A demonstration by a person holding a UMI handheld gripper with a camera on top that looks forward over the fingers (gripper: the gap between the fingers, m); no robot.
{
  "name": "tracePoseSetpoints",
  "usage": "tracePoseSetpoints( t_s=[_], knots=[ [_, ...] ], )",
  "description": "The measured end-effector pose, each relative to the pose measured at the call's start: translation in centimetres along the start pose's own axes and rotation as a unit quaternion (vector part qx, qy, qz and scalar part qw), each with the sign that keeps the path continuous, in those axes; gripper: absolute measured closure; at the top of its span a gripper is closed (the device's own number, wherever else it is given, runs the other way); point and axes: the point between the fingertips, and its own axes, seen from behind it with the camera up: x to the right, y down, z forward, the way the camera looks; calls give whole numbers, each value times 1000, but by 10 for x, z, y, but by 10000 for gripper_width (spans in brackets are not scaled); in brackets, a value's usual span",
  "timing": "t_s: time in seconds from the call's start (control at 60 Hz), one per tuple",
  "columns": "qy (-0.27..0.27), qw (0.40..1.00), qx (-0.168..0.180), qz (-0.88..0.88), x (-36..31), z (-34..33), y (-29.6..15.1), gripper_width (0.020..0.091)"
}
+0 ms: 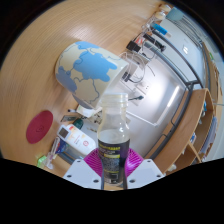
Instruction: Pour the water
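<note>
Between tongs [113,172] — clear plastic bottle [114,140], gripped both sides, upright, cap off, dark label low on body.

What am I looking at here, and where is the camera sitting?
The camera rides on a hand-held two-finger gripper and looks forward along its fingers, with a wide-angle lens that bends everything. The fingers are shut on a clear plastic water bottle with a purple label and no cap. Beyond it, on a round wooden table, stands a white mug with blue patches. A red disc lies to the left. The view looks tilted, so the bottle may be tipping toward the mug.
</note>
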Motion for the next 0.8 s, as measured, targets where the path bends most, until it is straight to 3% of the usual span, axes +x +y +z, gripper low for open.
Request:
tracePoseSetpoints(
  t_s=[0.217, 0.383, 0.483, 0.567, 0.683, 0.733, 0.8],
  knots=[
    [-9, 999, 9, 49, -7, -3, -6, 854],
    [-63, 952, -11, 299, -29, -12, 6, 854],
    [-112, 860, -19, 498, -45, -20, 16, 853],
    [-132, 739, -27, 660, -56, -27, 0, 853],
    [-173, 570, 2, 803, -66, -24, -6, 854],
    [-167, 522, -5, 836, -68, -27, -19, 856],
    [-170, 488, 13, 856, -78, -19, -13, 856]
  ],
)
